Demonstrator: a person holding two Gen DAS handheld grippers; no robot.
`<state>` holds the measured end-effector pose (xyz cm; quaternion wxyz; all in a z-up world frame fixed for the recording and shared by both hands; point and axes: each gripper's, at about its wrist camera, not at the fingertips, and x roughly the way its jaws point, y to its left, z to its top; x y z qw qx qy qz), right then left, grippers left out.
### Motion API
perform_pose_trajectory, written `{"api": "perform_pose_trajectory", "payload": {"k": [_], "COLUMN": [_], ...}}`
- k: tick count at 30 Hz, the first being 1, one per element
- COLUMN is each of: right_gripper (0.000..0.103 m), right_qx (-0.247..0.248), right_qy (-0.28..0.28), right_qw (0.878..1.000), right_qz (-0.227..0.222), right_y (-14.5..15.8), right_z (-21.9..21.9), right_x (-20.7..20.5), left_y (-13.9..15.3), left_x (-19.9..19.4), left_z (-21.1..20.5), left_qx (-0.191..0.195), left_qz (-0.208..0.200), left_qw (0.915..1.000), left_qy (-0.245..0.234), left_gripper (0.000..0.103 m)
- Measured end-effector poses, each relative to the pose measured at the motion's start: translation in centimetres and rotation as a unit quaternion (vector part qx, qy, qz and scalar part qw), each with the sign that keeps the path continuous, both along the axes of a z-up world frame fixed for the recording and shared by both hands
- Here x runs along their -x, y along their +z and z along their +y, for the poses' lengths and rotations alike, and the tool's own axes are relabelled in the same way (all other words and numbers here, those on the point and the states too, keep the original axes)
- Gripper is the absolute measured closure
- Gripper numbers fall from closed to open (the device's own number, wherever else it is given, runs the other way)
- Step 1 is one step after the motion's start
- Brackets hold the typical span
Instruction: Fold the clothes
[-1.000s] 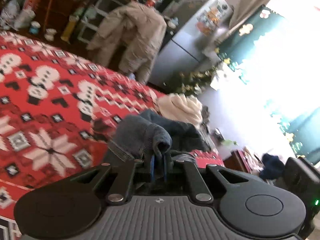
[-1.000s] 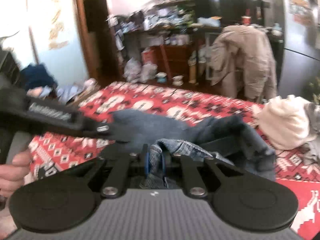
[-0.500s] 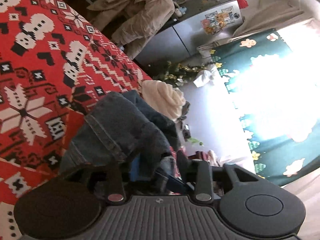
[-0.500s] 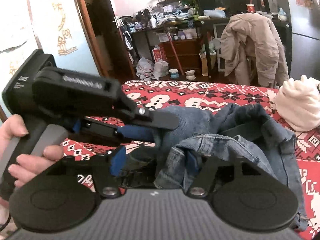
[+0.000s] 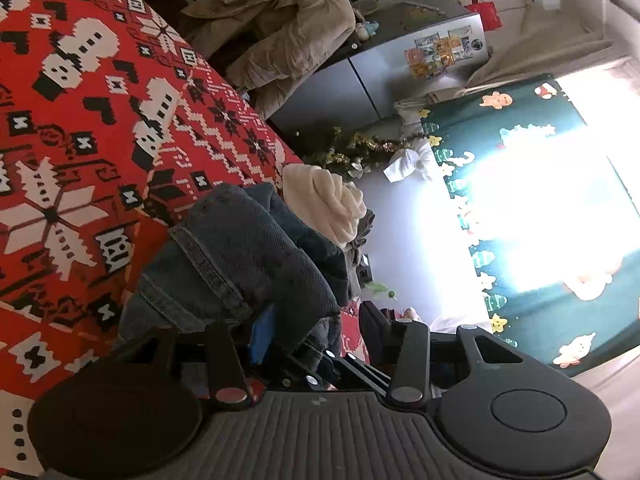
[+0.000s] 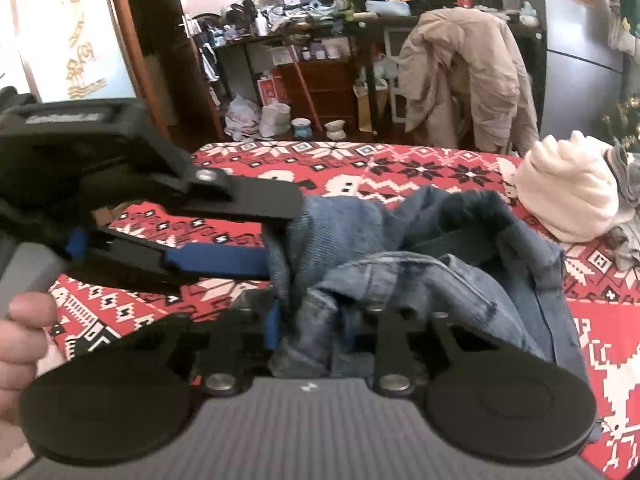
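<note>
- Denim jeans (image 6: 440, 264) are lying bunched in a loose heap on a red patterned blanket (image 5: 80, 128), close in front of both wrist cameras.
- Seen from the right wrist, the right gripper (image 6: 316, 320) is closing its jaws, with a crumpled fold of the jeans sitting between them; one blue pad (image 6: 274, 322) is showing at the left edge of the cloth, and the other finger is hiding under denim, so I cannot tell for sure whether the pads are pressing yet.
- The left gripper (image 5: 312, 332) is holding its jaws part-way apart in the left wrist view, with a thick hemmed roll of the jeans draping over and between the fingers; its blue pad (image 5: 260, 336) is peeking out beneath the fabric, and the other finger is standing clear to the right.
- From the right wrist view, that same left gripper (image 6: 276, 232) is reaching in from the left, its two fingers spread one above the other with their tips meeting the edge of the denim.
- A hand (image 6: 24, 340) is gripping the left tool's handle at the left edge of the right wrist view.
- A cream garment (image 6: 568, 196) is sitting bundled on the blanket just beyond the jeans.
- A beige coat (image 6: 464, 76) is hanging over a chair behind the blanket.
</note>
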<state>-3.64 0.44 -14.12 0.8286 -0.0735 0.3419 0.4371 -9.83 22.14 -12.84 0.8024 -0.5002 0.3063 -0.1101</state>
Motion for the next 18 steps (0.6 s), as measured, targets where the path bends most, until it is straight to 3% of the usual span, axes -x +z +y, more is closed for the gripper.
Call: {"api": "perform_pose_trajectory", "payload": {"k": [4,5,7,12,15,18], "right_gripper": [0.081,0.081,0.081,0.081,0.081,0.081], "right_qx": [0.037,0.047,0.053,0.057,0.057,0.057], "right_qy": [0.027,0.035,0.043,0.051,0.052,0.052], "right_qw": [0.997,0.996,0.995,0.995,0.995,0.995], "right_qz": [-0.054,-0.067,-0.071,-0.068,-0.068,-0.067], "right_y": [0.5,0.6,0.8,0.8,0.6,0.7], "right_z": [0.4,0.5,0.4,0.4,0.4,0.1], "right_x": [0.9,1.2,1.6,2.2,2.3,2.3], "left_y": [1.0,1.3,1.9,2.8,2.4,1.6], "left_x": [0.0,-0.2,-0.8,-4.7,-7.9,-11.0], "left_z": [0.2,0.3,0.2,-0.6,-1.2,-1.8], "left_qx": [-0.017,-0.023,-0.037,-0.101,-0.146,-0.212], "left_qz": [-0.010,-0.012,-0.013,0.013,0.053,0.113], "left_qw": [0.9998,0.9996,0.9992,0.9945,0.9870,0.9693], "left_qy": [0.006,0.006,0.005,-0.022,-0.042,-0.051], "left_gripper": [0.058,0.053,0.039,0.034,0.034,0.035]}}
